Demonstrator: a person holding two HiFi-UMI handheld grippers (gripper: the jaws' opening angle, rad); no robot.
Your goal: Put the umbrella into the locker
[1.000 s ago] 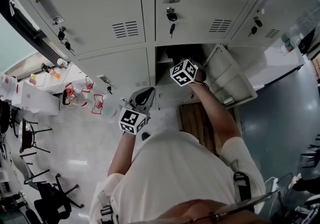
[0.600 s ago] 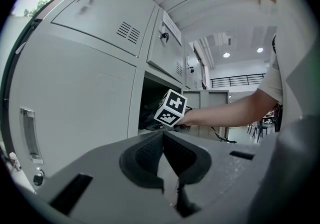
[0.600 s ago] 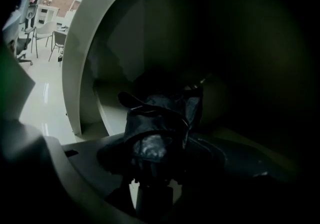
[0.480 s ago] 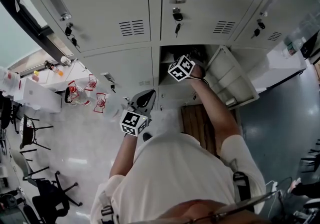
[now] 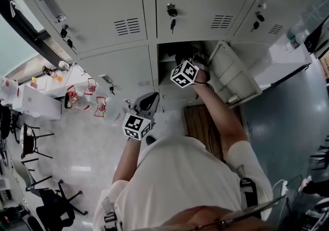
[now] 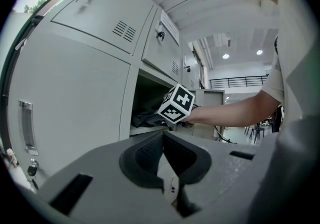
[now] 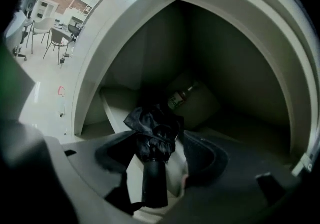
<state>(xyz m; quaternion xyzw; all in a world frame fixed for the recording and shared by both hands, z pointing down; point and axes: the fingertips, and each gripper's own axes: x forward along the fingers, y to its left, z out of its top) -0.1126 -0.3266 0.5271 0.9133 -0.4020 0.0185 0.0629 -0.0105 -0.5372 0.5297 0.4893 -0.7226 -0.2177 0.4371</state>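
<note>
In the head view, I'm watching the right tool (image 5: 191, 63) reaching into the open locker (image 5: 164, 56), whose door (image 5: 231, 76) is swung aside. The left tool (image 5: 149, 100) is waiting outside, lower down.

In the left gripper view, the left tool (image 6: 163, 138) is holding its jaws pressed together on nothing. Beyond it, the umbrella (image 6: 146, 117) is showing as dark fabric lying inside the compartment.

In the right gripper view, the right tool (image 7: 160, 139) is standing with its jaws wide. The umbrella (image 7: 152, 130) is lying between them with neither pad pressing it, and a bottle (image 7: 181, 96) is resting behind.

I'm judging this to be the release step. The next move calls for drawing the right tool straight back without snagging the fabric.
</note>
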